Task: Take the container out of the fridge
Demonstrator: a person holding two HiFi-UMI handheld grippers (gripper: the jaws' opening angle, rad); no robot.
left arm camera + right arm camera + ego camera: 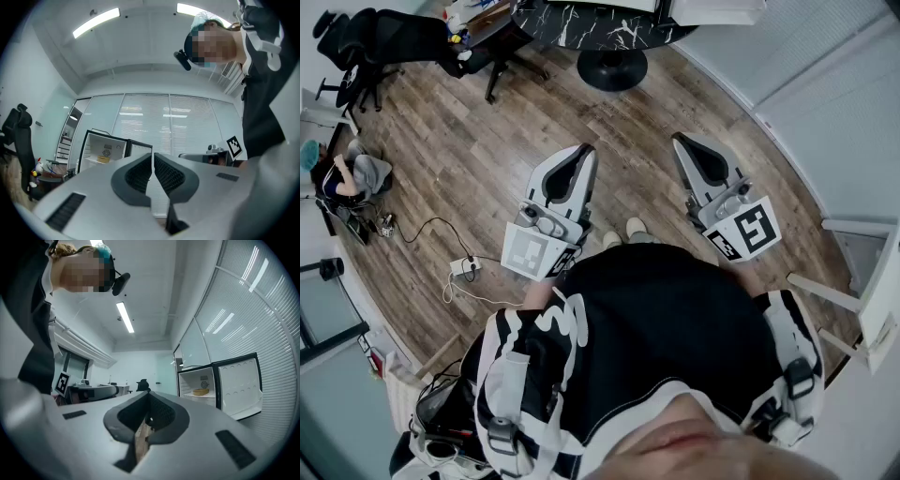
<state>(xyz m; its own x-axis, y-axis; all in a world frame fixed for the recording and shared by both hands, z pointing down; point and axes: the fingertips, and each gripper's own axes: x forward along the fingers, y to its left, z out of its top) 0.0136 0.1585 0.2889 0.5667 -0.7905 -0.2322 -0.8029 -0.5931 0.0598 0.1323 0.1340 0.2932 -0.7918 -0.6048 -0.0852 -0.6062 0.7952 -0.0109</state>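
A small fridge [93,150] stands open in the distance in the left gripper view; a yellow container [103,159] sits on its shelf. The right gripper view shows the same fridge [236,387] with its door swung right and the container [200,392] inside. My left gripper [584,150] and right gripper [678,139] are held side by side in front of the person's body, over the wood floor. Both are shut with nothing between the jaws, as the left gripper [153,155] and right gripper [149,394] also show close up. Both are far from the fridge.
A round black marble table [600,23] stands ahead, with black office chairs [366,47] at the far left. A power strip with cables [464,267] lies on the floor to the left. A white chair frame [862,291] is at the right, and a person sits at the left wall [352,173].
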